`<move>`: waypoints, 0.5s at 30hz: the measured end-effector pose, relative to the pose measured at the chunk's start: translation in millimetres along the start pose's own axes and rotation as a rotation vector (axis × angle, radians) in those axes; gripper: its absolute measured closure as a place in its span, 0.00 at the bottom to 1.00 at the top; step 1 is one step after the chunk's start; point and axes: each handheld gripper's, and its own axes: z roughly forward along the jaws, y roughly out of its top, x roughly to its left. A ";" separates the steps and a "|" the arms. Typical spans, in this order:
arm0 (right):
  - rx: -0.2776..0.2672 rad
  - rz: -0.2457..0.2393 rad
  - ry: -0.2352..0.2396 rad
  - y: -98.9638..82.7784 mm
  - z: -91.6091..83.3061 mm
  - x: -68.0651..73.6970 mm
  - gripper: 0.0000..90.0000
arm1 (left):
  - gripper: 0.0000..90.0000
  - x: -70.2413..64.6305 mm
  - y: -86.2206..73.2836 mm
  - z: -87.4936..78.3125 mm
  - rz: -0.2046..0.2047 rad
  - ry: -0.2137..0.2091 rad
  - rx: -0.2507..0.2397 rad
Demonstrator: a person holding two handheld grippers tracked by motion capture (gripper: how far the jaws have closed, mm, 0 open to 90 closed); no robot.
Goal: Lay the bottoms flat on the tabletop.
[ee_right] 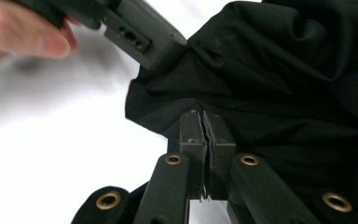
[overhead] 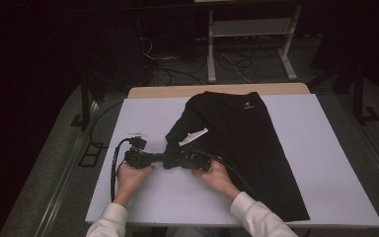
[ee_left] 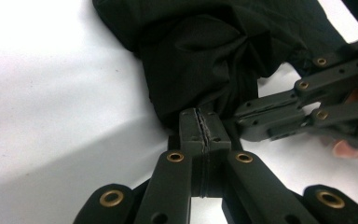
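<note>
The black garment (overhead: 246, 148) lies spread over the middle and right of the white table (overhead: 143, 118), its body running from the far edge toward the near right corner, with a small pale logo (overhead: 248, 104) near the far end. One sleeve is bunched on the left side of the garment, and its end sits between the two hands near the front of the table.

The left gripper (ee_left: 200, 133) is clamped on the tip of that sleeve, its jaws pressed together with only a thin edge of cloth between them. The right gripper (ee_right: 204, 135) is likewise closed on a fold of the same sleeve, just beside the left one; in the left gripper view its jaws lie close alongside, nearly touching.

The main risk, as I judge it, is the thinness of both bites. Each gripper pinches only an edge of slippery-looking fabric, so a quick pull could slide the cloth out of one, leaving the sleeve hanging from the other and twisting. The two grips sit so near each other that spreading them may stretch a crumpled bunch rather than a clean edge, and the fold would come out crooked. Because the rest of the garment rests loose on the smooth table, a strong tug on the sleeve could also drag the whole body askew or toward the near edge. The grippers could knock together too.
</note>
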 end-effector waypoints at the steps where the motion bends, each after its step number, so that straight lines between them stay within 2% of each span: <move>1: 0.000 0.000 0.000 0.0 0.0 0.0 0.96 | 0.99 -0.7 0.1 -0.6 -0.003 -0.001 -0.002; 4: -0.037 0.085 0.077 -1.6 -14.1 -14.8 0.96 | 0.99 -3.4 0.0 -2.7 -0.016 -0.008 -0.016; 5: -0.052 0.137 0.113 -4.9 -26.0 -24.5 0.96 | 0.99 -5.7 -0.7 -3.8 -0.026 -0.012 -0.029; 7: -0.058 0.179 0.142 -10.5 -38.8 -32.8 0.96 | 0.99 -7.2 -1.9 -4.6 -0.034 -0.024 -0.032; 9: -0.060 0.204 0.166 -17.0 -50.4 -37.1 0.96 | 0.99 -10.5 -3.8 -5.3 -0.045 -0.036 -0.039; 11: -0.056 0.216 0.183 -25.0 -62.9 -39.5 0.96 | 0.99 -19.2 -8.7 -5.7 -0.061 -0.087 -0.049; 12: -0.056 0.216 0.183 -25.0 -62.9 -39.5 0.96 | 0.99 -19.2 -8.7 -5.7 -0.061 -0.087 -0.049; 14: -0.053 0.253 0.220 -37.8 -79.5 -40.6 0.96 | 0.99 -29.0 -11.6 -5.5 -0.046 -0.111 -0.046; 15: -0.053 0.253 0.220 -37.8 -79.5 -40.6 0.96 | 0.99 -34.6 -13.0 -5.7 -0.035 -0.118 -0.046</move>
